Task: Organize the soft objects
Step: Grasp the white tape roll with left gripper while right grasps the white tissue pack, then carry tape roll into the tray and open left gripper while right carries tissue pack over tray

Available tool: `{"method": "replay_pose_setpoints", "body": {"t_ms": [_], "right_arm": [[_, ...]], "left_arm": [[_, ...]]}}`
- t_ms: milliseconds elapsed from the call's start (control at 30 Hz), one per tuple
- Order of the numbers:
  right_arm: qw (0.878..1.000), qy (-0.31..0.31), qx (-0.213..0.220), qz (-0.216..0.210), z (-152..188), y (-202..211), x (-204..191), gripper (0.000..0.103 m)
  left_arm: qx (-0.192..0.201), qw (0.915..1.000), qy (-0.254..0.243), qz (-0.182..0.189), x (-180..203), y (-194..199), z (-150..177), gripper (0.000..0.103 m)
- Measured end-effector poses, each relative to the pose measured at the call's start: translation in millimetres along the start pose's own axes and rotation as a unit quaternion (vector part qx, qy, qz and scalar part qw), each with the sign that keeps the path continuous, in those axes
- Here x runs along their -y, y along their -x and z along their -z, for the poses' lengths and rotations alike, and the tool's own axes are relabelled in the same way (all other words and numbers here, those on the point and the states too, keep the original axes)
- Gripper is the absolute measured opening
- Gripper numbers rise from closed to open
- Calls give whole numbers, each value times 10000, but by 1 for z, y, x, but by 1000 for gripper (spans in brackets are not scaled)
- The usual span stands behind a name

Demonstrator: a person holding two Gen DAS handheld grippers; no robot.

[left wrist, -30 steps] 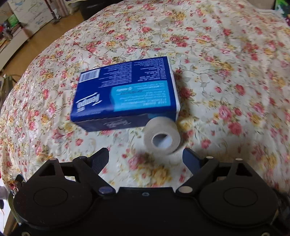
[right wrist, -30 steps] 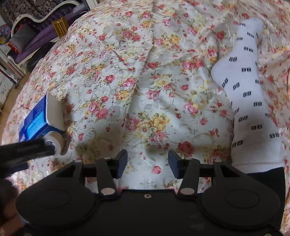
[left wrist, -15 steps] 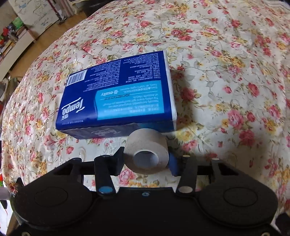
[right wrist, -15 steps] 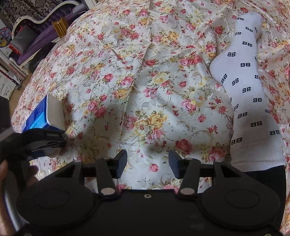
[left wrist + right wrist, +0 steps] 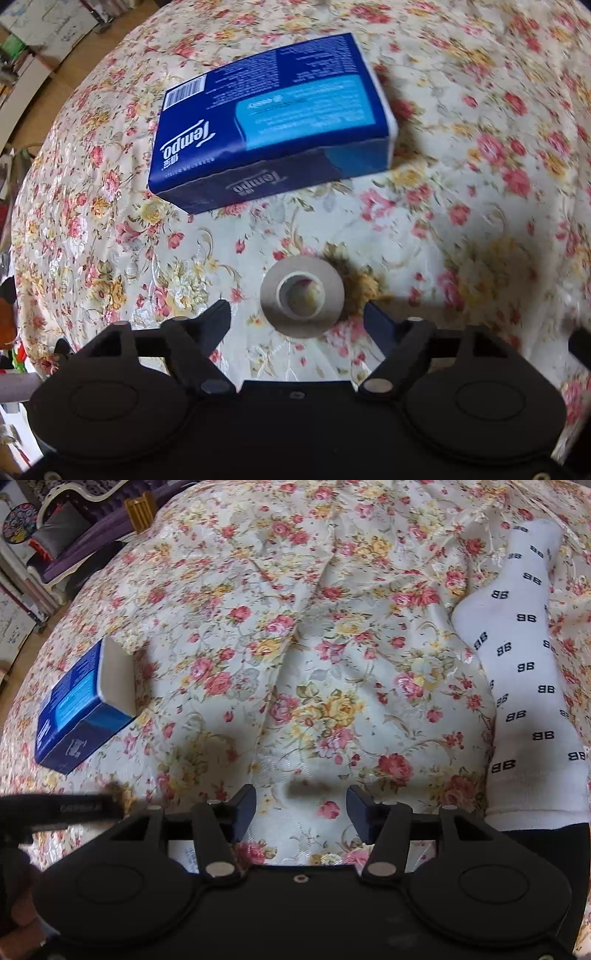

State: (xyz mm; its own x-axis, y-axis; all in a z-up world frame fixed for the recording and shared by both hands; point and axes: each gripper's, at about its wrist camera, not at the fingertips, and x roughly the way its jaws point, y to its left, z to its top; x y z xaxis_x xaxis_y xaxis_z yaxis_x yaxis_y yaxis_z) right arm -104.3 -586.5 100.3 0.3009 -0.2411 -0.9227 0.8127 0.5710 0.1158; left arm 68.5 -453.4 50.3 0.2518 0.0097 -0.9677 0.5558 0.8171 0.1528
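A beige tape roll (image 5: 302,295) lies on the floral bedspread (image 5: 461,206) with its hole facing up. My left gripper (image 5: 297,319) is open, its fingers spread on either side of the roll and clear of it. A blue Tempo tissue pack (image 5: 273,122) lies just beyond the roll; it also shows in the right wrist view (image 5: 83,709) at the left. A white sock (image 5: 528,686) with black BB marks lies at the right. My right gripper (image 5: 301,808) is open and empty above the bedspread, left of the sock.
The bed's edge curves down at the left, with wooden floor (image 5: 55,88) and shelves beyond. A purple bench (image 5: 74,550) stands past the bed's far left corner. The left gripper's body (image 5: 59,808) shows at the lower left of the right wrist view.
The left gripper closed on the tape roll, drew it back from the tissue pack, then opened; the roll now lies flat, apart from the pack. The right gripper has barely moved.
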Motion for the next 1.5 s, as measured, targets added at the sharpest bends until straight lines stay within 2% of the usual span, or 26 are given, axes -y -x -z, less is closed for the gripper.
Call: {"method": "replay_pose_setpoints", "body": {"t_ms": [167, 200, 233, 267, 333, 400, 500, 700, 833, 967, 1167, 1267, 1367, 1500], "right_arm": [[9982, 517, 83, -284, 9, 8, -20, 72], [9971, 655, 93, -364, 12, 10, -25, 74], [9958, 799, 108, -434, 16, 12, -30, 77], [9942, 950, 132, -495, 20, 14, -36, 79], [9902, 1241, 194, -603, 29, 18, -47, 90], [9858, 1526, 243, -664, 36, 19, -58, 93], [9799, 1915, 244, -500, 49, 11, -75, 96], [9718, 2351, 8, -163, 68, -14, -96, 96], [9690, 2469, 13, 70, 74, -24, -101, 95], [9670, 2544, -7, 131, 77, -32, -104, 97], [9643, 2642, 150, 126, 79, -31, -106, 92], [9623, 2714, 202, 2, 81, -26, -107, 72], [9605, 2772, 246, -70, 79, -24, -108, 72], [9641, 2628, 370, -30, 79, -21, -101, 72]], "left_arm": [[-49, 10000, 36, -10, -5, -8, 0, 75], [-31, 10000, 5, 36, -5, -9, 0, 70], [-2, 9999, -31, 152, -6, -10, 0, 55], [1, 9995, -15, 309, -8, -10, -1, 50], [27, 9995, 71, 299, -11, -8, -1, 50], [81, 9998, 37, 152, -13, -6, -1, 50], [123, 9999, 46, 22, -18, -2, 1, 50], [65, 9994, 281, 213, -43, 20, 13, 50], [131, 9987, 318, 374, -65, 45, 35, 50], [261, 9979, 386, 456, -96, 69, 66, 50], [463, 9965, 663, 209, -158, 96, 121, 50], [517, 9940, 958, 90, -193, 98, 147, 50], [559, 9901, 1284, -54, -228, 94, 173, 50], [519, 9839, 1694, -248, -268, 76, 206, 50]]}}
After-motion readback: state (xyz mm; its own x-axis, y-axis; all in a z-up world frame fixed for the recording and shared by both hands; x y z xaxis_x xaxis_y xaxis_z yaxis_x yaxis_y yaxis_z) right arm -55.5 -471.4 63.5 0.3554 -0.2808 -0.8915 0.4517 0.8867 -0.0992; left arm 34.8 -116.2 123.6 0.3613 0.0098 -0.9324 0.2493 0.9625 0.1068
